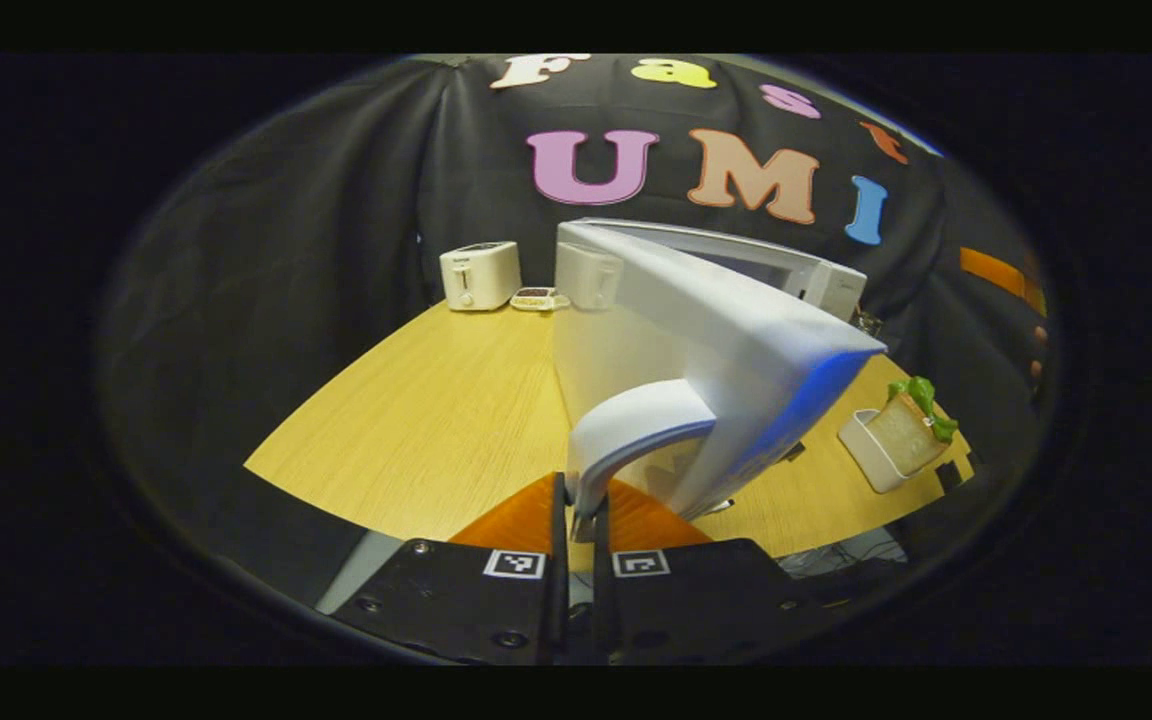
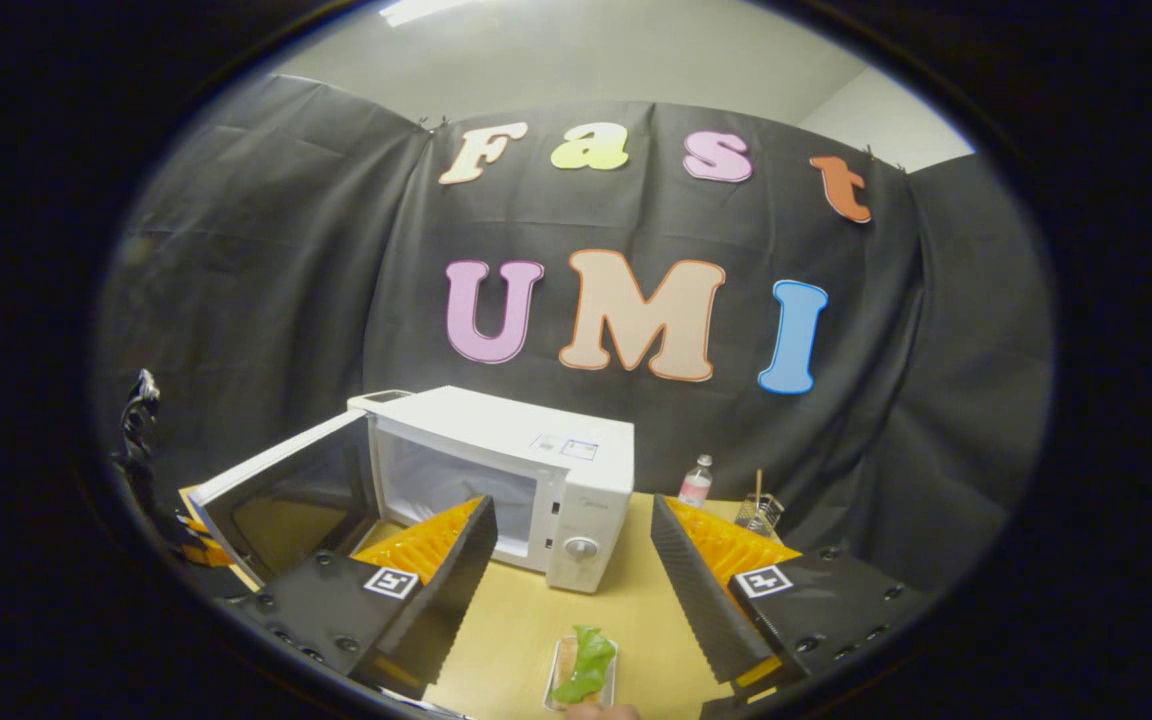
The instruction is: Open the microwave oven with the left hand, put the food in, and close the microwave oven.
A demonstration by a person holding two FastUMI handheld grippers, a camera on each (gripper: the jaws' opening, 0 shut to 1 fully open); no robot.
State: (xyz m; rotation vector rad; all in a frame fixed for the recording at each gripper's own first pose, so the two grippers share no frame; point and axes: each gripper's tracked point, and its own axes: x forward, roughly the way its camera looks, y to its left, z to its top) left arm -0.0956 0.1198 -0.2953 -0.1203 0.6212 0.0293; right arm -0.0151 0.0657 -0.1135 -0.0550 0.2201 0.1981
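Holding the door handle point(image 1: 636, 425), the left gripper point(image 1: 581, 520) has its two fingers pressed together on the handle's lower end, as the left gripper view shows. The microwave door point(image 1: 726, 340) stands swung well out from the cabinet, and in the right gripper view the microwave oven point(image 2: 536, 480) sits toward the back of the table point(image 2: 526, 630) with its cavity exposed. Opening is judged done, or close to it.

At the far left corner of the table, in the left gripper view, stand a toaster point(image 1: 480, 275) and a small dish point(image 1: 537, 297), both apart from the work.

Toward the right, the food point(image 2: 586, 665), bread with a green leaf in a small white tray point(image 1: 866, 450), rests on the table near its front edge, in front of the oven and well apart from the cavity. The right gripper point(image 2: 571, 560) hangs above it with jaws spread wide, touching nothing.

A bottle point(image 2: 696, 482) and a wire holder point(image 2: 759, 512) stand by the table's back right edge.

Outstanding, by judgement: grasping the food, placing it inside, and shutting the door.
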